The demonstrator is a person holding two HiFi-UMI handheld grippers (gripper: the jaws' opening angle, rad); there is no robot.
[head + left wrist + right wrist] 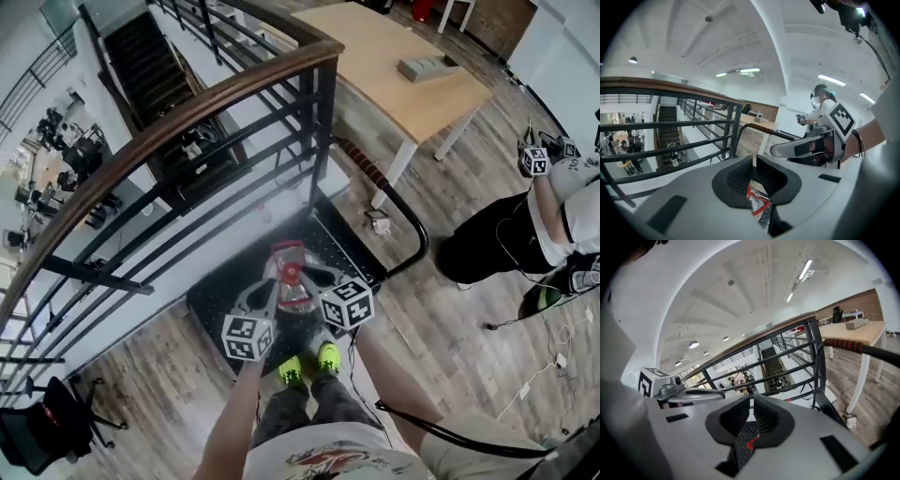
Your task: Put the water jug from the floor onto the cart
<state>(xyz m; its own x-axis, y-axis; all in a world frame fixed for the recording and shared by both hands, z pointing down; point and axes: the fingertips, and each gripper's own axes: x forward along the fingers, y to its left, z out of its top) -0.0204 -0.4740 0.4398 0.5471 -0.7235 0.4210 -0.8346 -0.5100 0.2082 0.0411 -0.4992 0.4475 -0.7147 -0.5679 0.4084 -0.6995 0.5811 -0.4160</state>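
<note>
Tongs of left gripper and right gripper pinch water jug over cart.

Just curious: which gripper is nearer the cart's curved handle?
Right. The right gripper is on the handle side of the water jug; the left gripper is beyond it, toward the railing.

Left gripper and right gripper are covering most of the water jug, so only its red top is showing. A person is getting cropped at the right edge. The people downstairs are looking too tiny to make out.
</note>
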